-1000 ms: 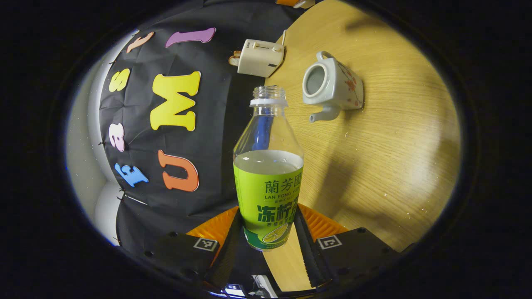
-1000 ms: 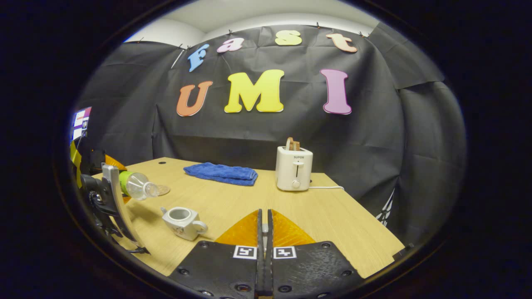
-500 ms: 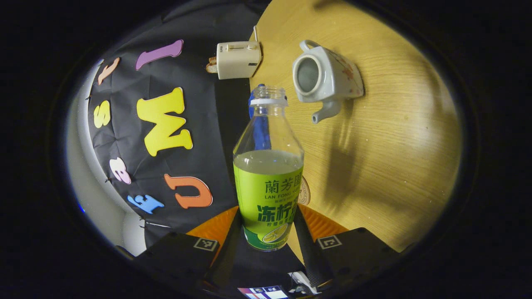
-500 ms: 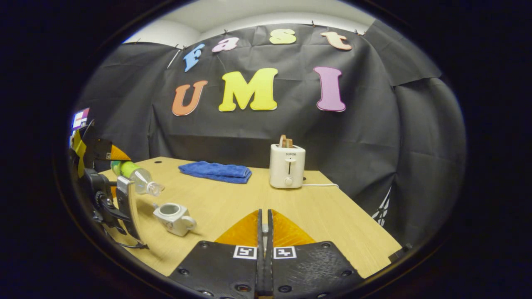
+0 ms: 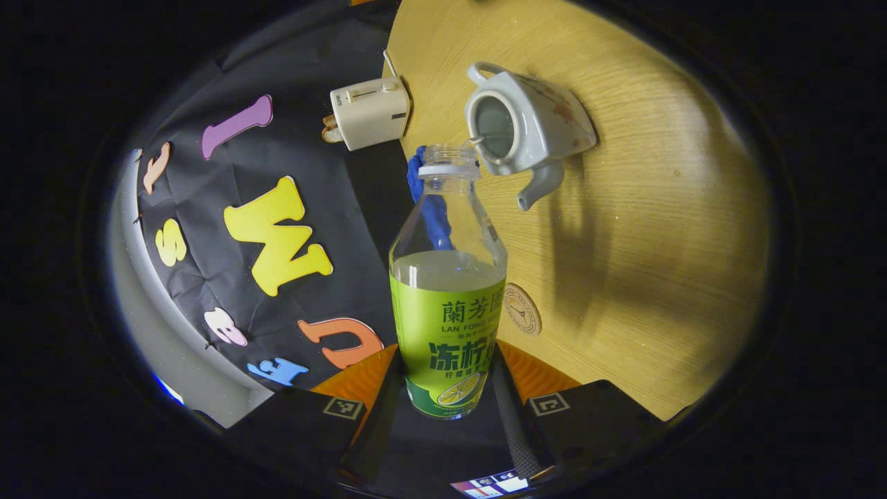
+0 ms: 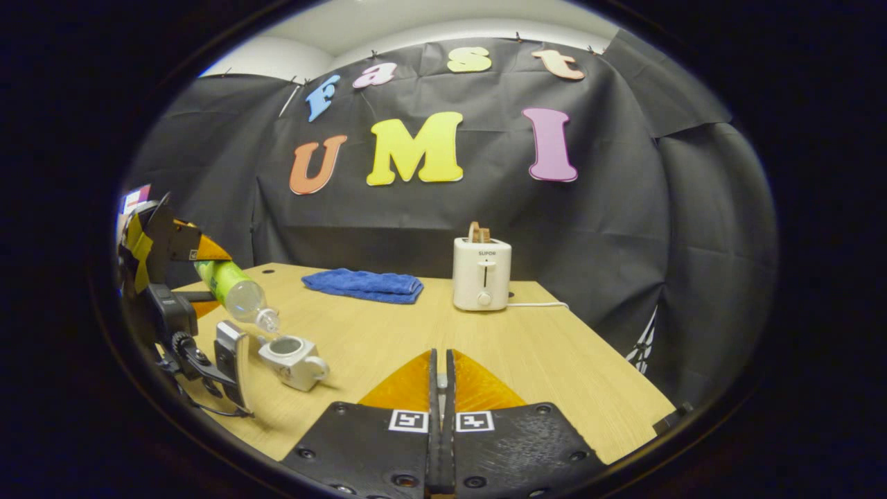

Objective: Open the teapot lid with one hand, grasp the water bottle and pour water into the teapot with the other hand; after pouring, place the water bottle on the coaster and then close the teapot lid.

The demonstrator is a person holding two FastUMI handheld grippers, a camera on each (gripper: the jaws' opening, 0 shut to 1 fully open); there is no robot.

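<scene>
Wooden tabletop [image 6: 485, 346] fills the booth floor ahead of us, and on it, at about 8 o'clock in the right gripper view, sits the teapot [image 6: 294, 360], its lid off and its mouth open to the ceiling.

We hold the water bottle [image 5: 447, 305] in the left gripper [image 5: 443, 409], both fingers pressed against the labelled lower half. In the left gripper view the bottle's long axis runs straight toward 12 o'clock, and the teapot [image 5: 527, 125] lies at roughly 1 o'clock from the bottle's uncapped neck, the two rims just about touching. A thin stream seems to cross from neck to opening there, though it is too fine for us to be sure. From the right gripper view the bottle [image 6: 235, 294] is tilted neck-down toward 4 o'clock, its mouth just above the pot's opening. So we judge the pour to be beginning; the move turns on keeping that neck over the mouth as the tilt steepens.

Our right gripper [image 6: 438, 388] hovers at 6 o'clock with its jaws drawn together on a small pale thing, probably the lid, but we cannot tell.

Farther out, the coaster [image 5: 522, 310] lies on the table just right of the bottle's body. A toaster [image 6: 482, 274] and a blue towel [image 6: 364, 285] sit at the far edge.
</scene>
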